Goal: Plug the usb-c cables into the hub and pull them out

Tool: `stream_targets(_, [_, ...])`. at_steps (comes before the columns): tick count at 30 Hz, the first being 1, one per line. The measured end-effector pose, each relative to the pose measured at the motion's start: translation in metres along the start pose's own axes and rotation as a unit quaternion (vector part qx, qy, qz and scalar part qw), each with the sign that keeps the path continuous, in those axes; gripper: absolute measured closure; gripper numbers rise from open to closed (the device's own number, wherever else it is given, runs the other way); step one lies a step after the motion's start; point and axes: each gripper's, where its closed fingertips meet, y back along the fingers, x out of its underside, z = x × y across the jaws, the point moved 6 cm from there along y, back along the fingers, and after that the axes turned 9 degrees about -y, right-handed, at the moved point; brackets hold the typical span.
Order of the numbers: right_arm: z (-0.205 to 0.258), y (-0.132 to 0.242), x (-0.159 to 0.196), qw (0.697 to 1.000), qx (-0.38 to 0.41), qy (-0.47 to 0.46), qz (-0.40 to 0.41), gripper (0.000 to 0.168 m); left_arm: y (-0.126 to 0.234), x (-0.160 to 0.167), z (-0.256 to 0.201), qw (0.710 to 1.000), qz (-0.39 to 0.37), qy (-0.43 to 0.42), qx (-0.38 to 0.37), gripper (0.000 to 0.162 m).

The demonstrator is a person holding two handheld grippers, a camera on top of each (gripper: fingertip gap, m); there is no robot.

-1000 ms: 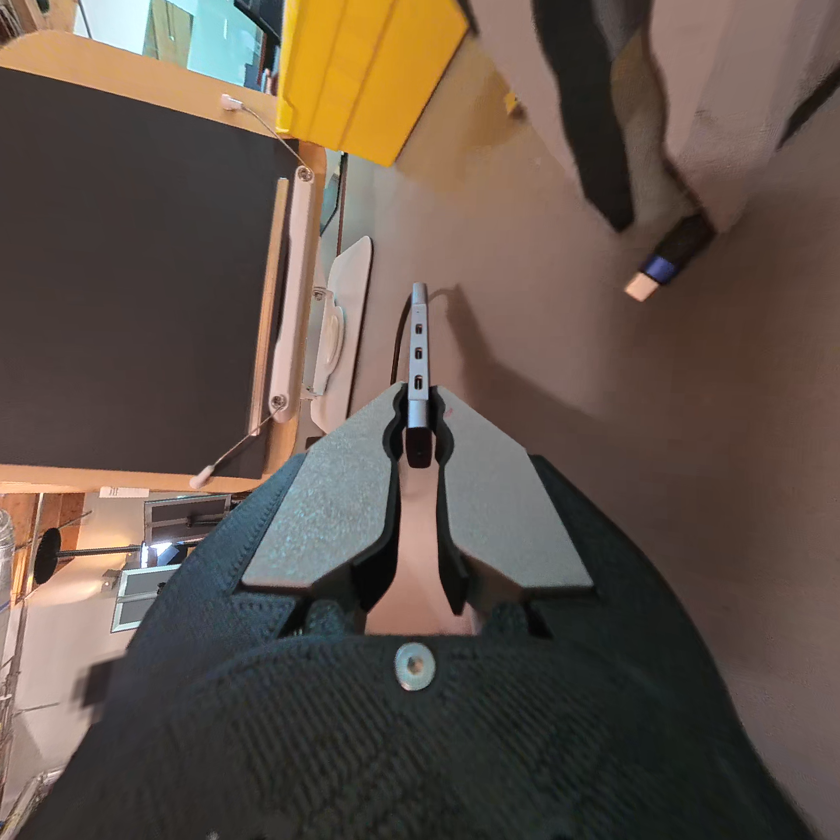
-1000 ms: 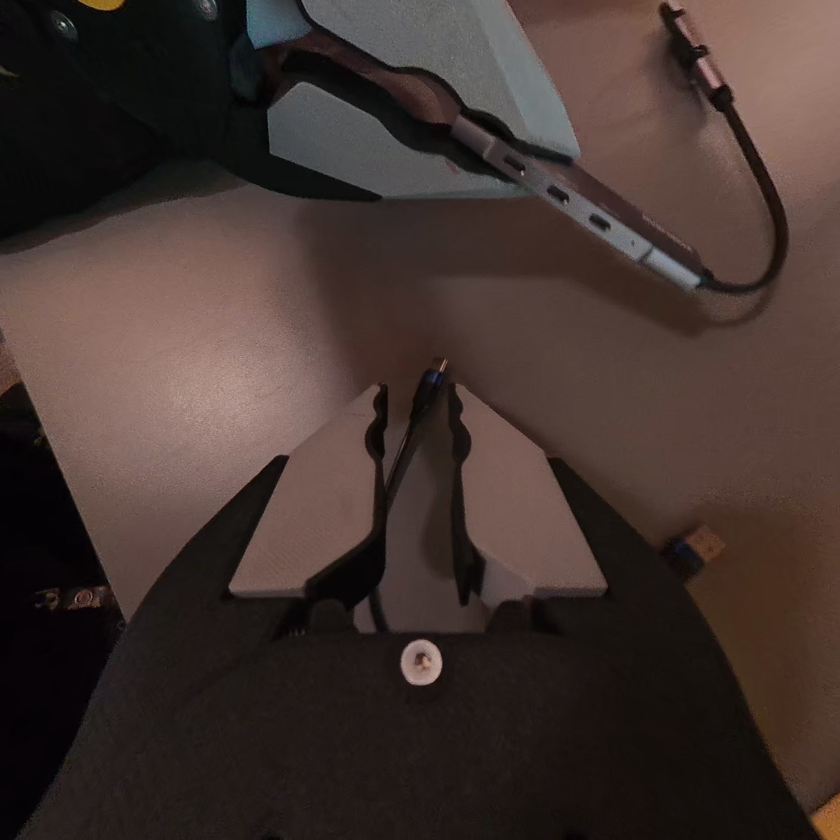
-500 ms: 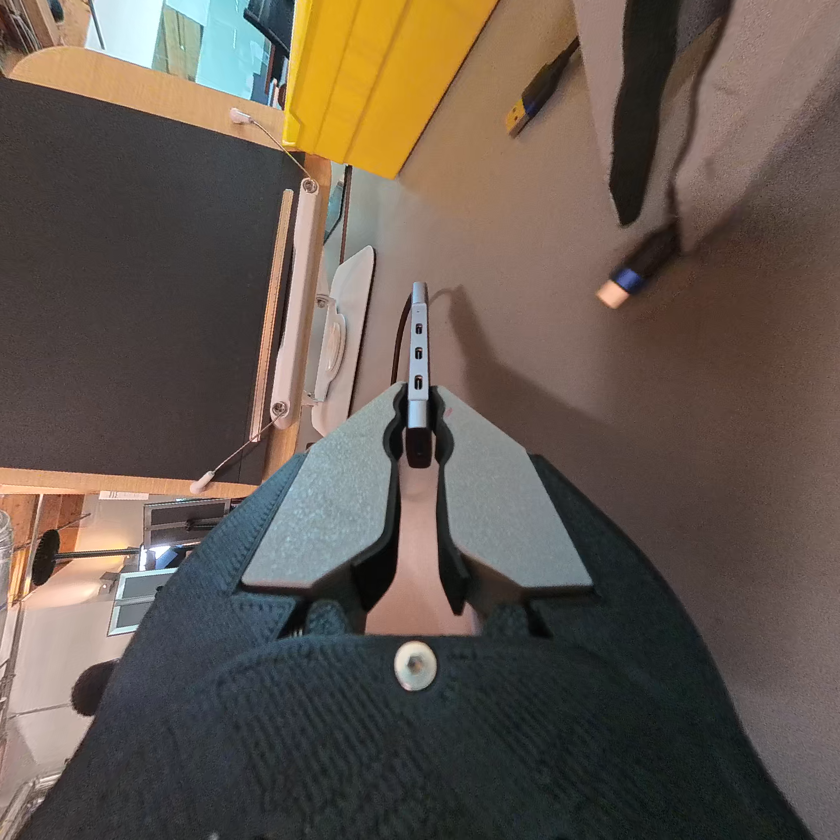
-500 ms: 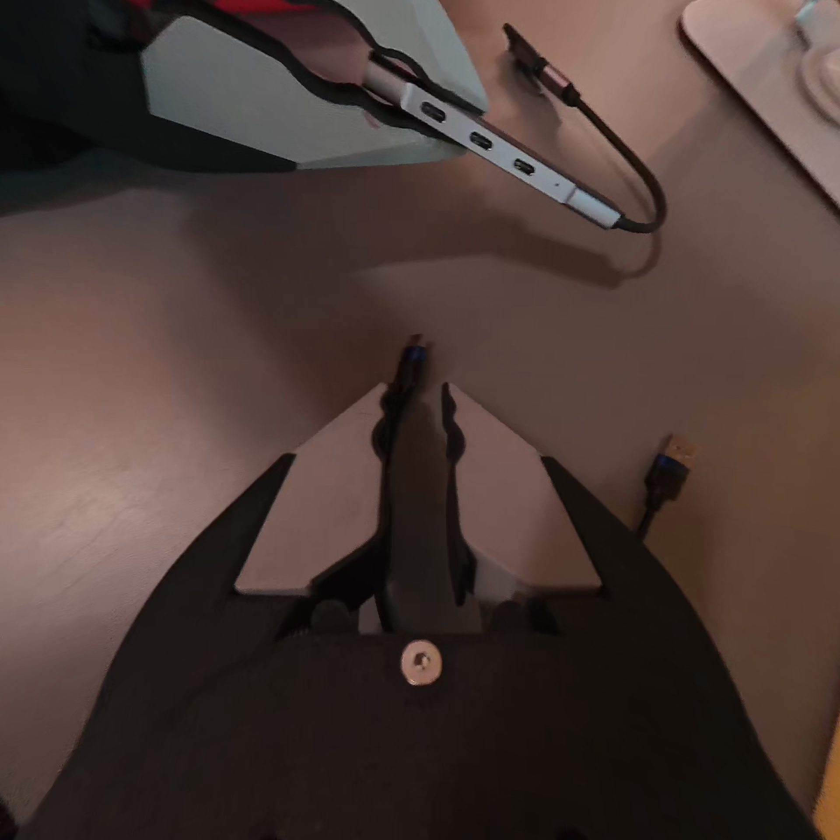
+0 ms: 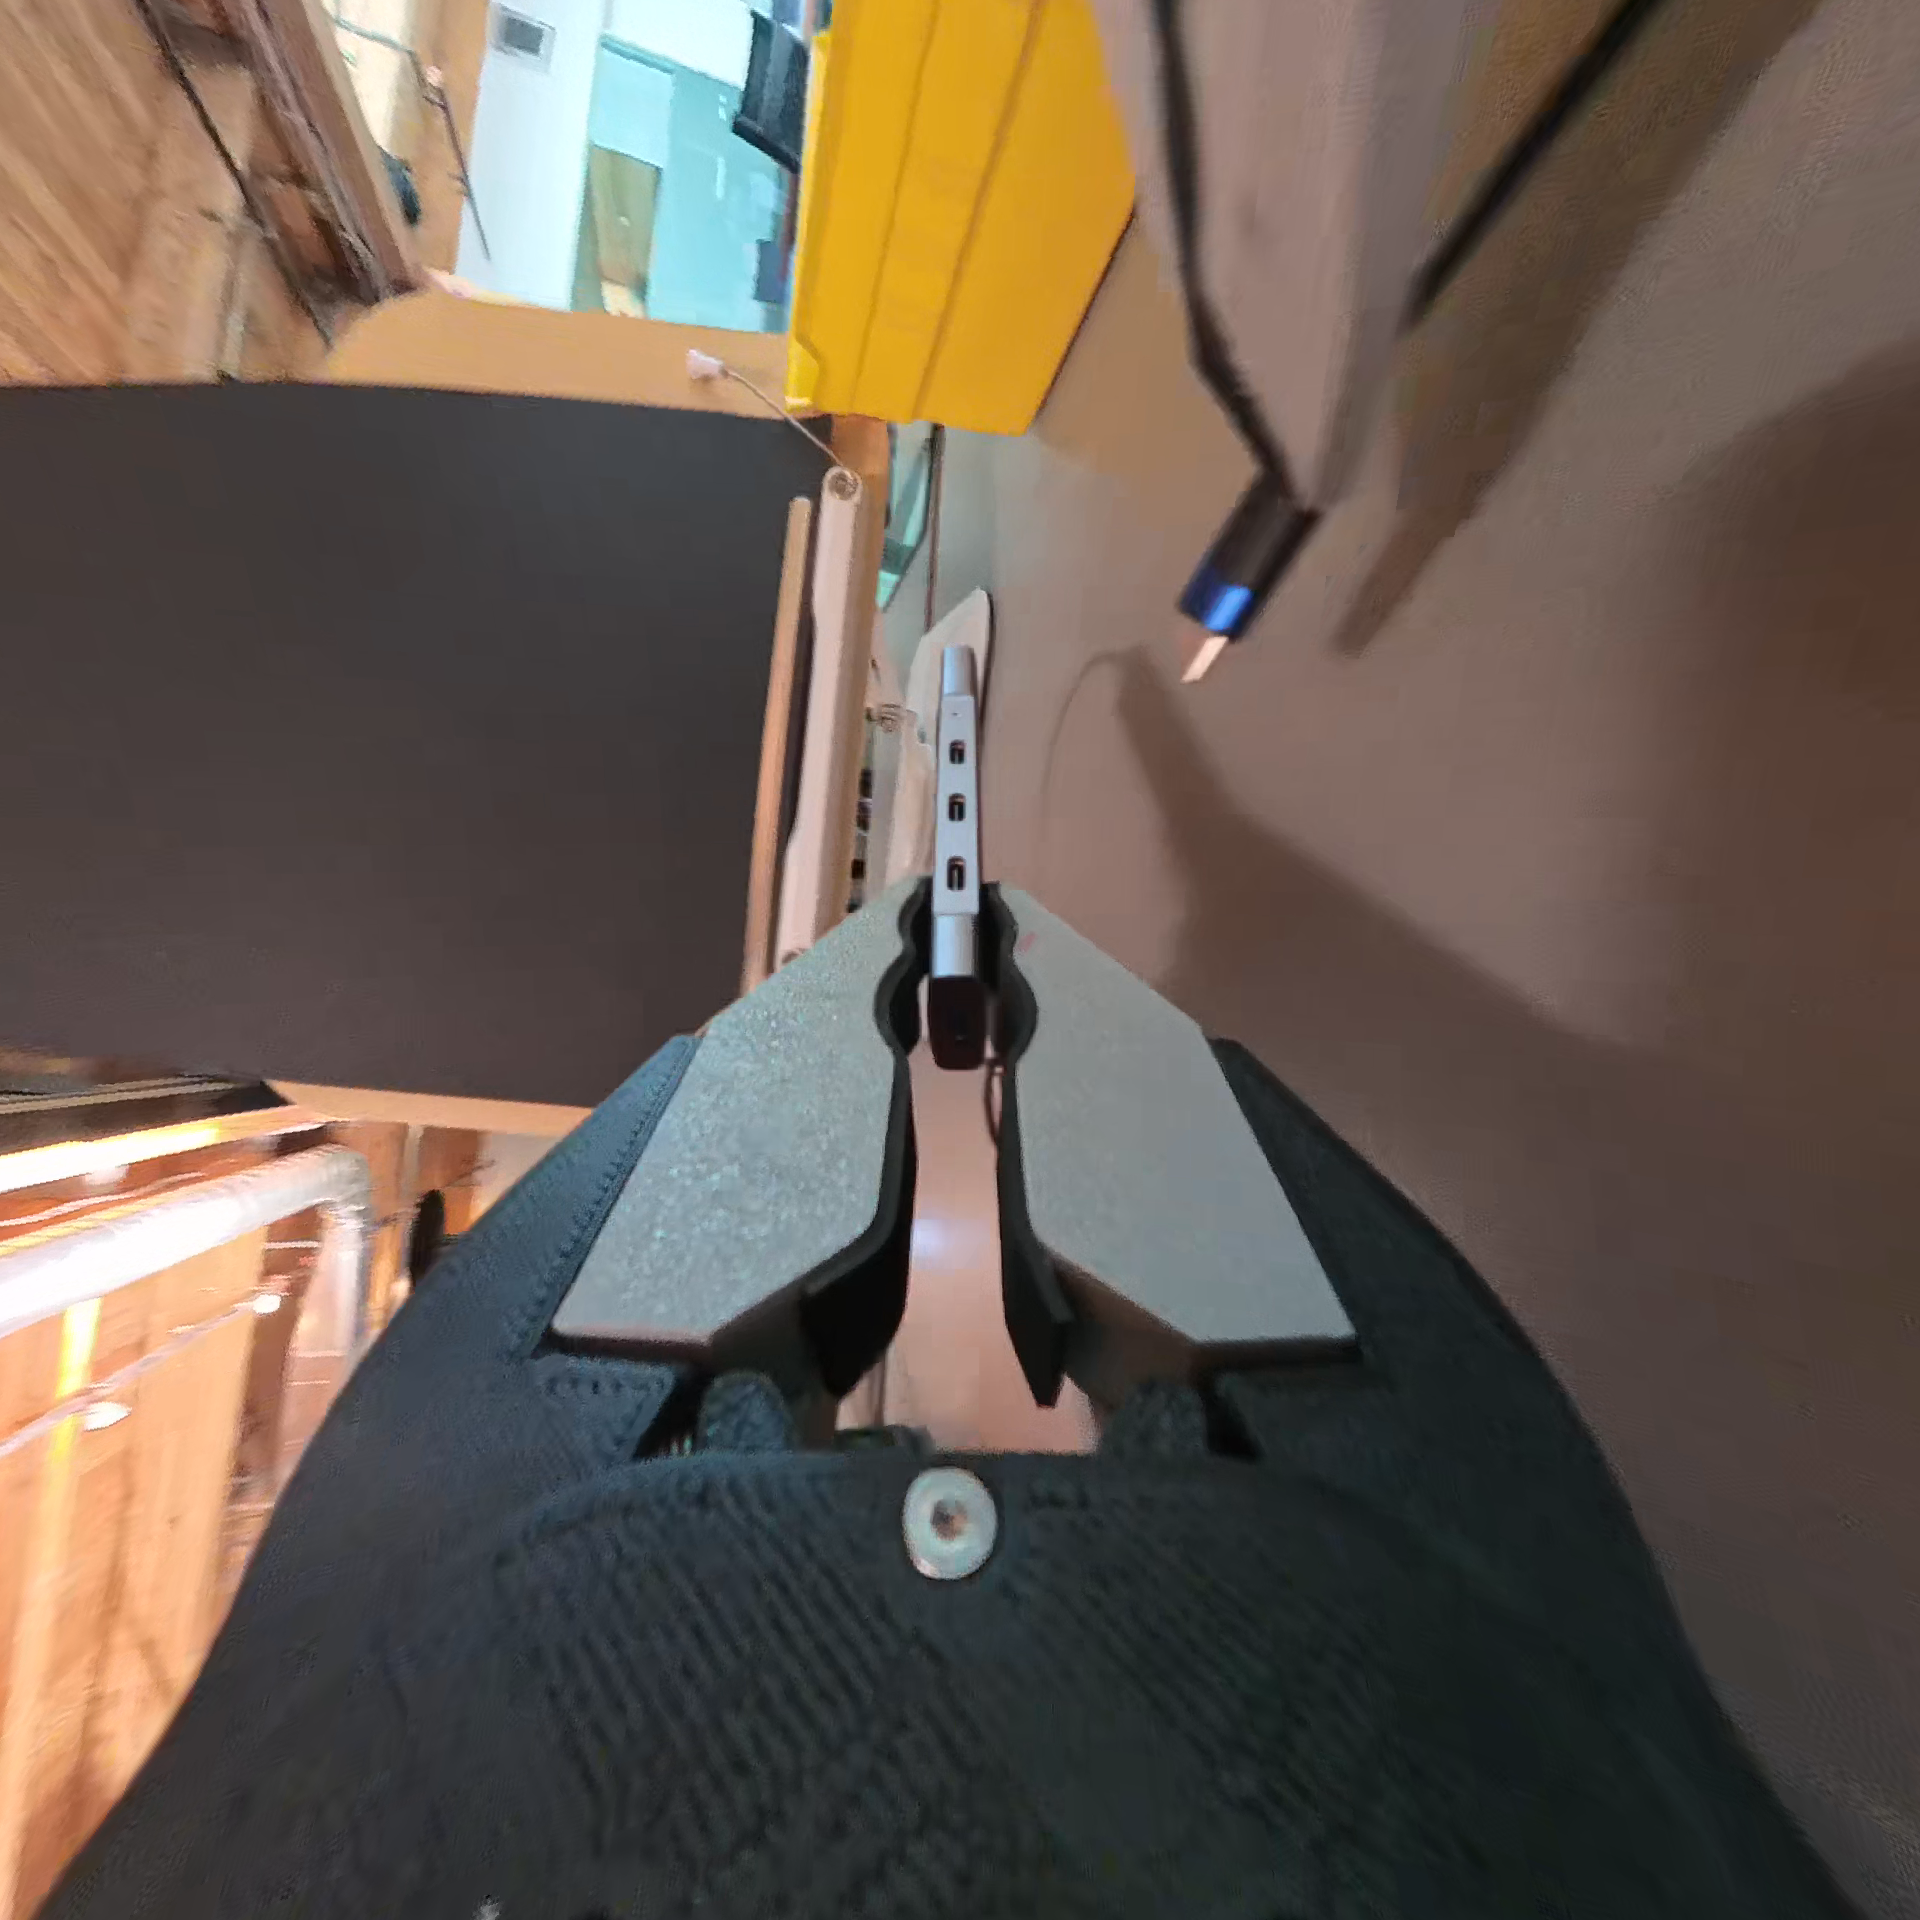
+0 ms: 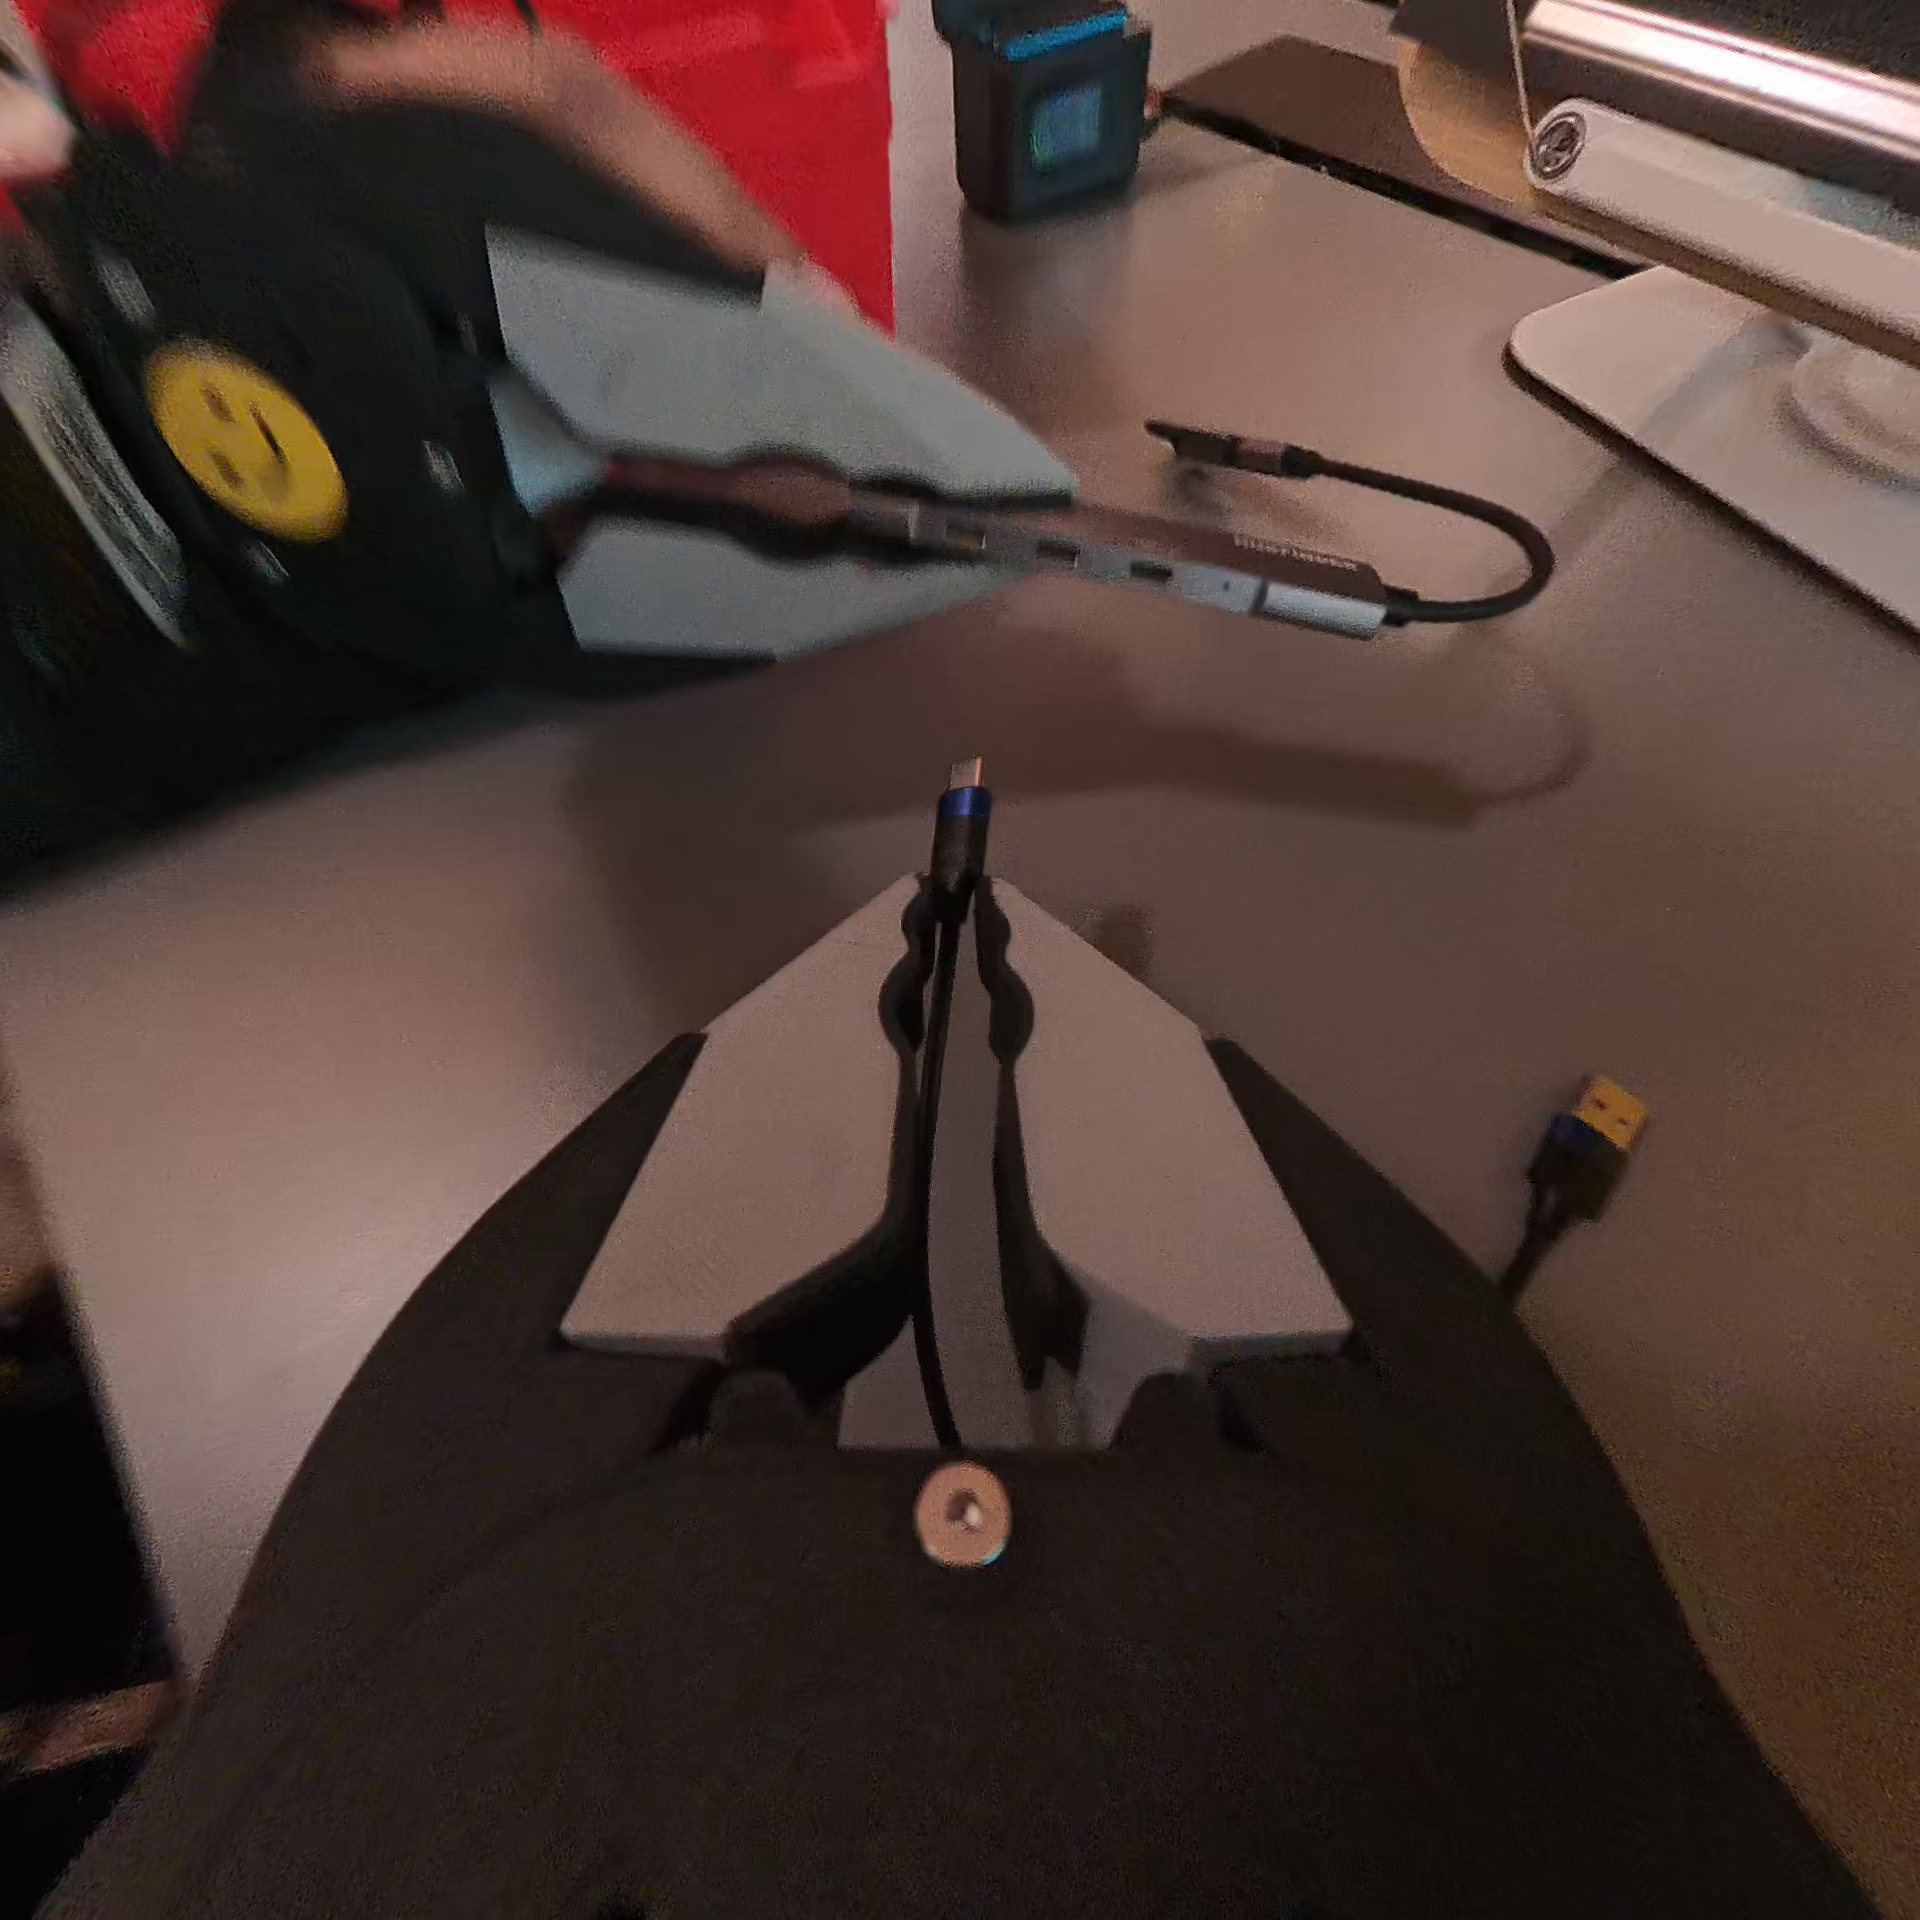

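Observation:
My left gripper [image 5: 954, 902] is shut on the near end of a slim silver hub [image 5: 957, 800] and holds it edge-up, its row of three ports facing the camera. My right gripper [image 6: 953, 883] is shut on a black USB-C cable plug [image 6: 962, 831] with a blue ring, its metal tip pointing forward. In the right wrist view the hub [image 6: 1195, 566] sits above and ahead of the plug, apart from it, held by the left gripper [image 6: 1039, 509]. In the left wrist view the plug [image 5: 1231, 582] hangs to the upper right of the hub.
The hub's short black tail cable [image 6: 1475, 540] curls on the brown table [image 6: 1351, 935]. The cable's USB-A end [image 6: 1595, 1138] lies at the right. A monitor stand base [image 6: 1704, 416] is at the far right, a small black device [image 6: 1049, 104] behind, a yellow bin [image 5: 935, 197] beyond. Spacing between my two grippers at the tips: around 8 centimeters. It is some 30 centimeters from my left tips to the small black device [image 6: 1049, 104].
The right gripper has swung to face the hub's port side and the plug now points toward it. The left gripper has tilted with the hub. Both views are motion-blurred.

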Motion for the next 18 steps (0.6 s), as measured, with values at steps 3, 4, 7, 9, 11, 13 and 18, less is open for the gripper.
stream_targets(3, [-0.004, 0.006, -0.014, 0.995, -0.071, -0.074, -0.022, 0.164, -0.003, -0.011, -0.001, 0.999, -0.005, -0.036, -0.025, 0.155])
stream_targets(4, [-0.005, 0.006, -0.017, 0.992, -0.087, -0.088, -0.024, 0.164, -0.003, -0.013, 0.0, 0.999, -0.005, -0.04, -0.035, 0.155])
stream_targets(7, [-0.009, 0.006, -0.025, 0.99, -0.096, -0.101, -0.024, 0.165, -0.004, -0.015, 0.003, 0.998, -0.003, -0.045, -0.054, 0.155])
stream_targets(9, [-0.012, 0.004, -0.028, 0.99, -0.092, -0.103, -0.016, 0.165, -0.003, -0.015, 0.004, 0.997, 0.0, -0.049, -0.064, 0.155])
stream_targets(11, [-0.012, 0.0, -0.029, 0.989, -0.099, -0.106, 0.002, 0.165, -0.003, -0.015, 0.005, 0.996, 0.0, -0.053, -0.067, 0.155])
stream_targets(13, [-0.009, -0.002, -0.031, 0.988, -0.113, -0.108, 0.01, 0.164, -0.004, -0.016, 0.003, 0.996, 0.001, -0.057, -0.063, 0.155])
stream_targets(18, [-0.013, -0.003, -0.032, 0.989, -0.097, -0.112, 0.021, 0.165, -0.005, -0.018, 0.002, 0.997, 0.001, -0.061, -0.057, 0.155])
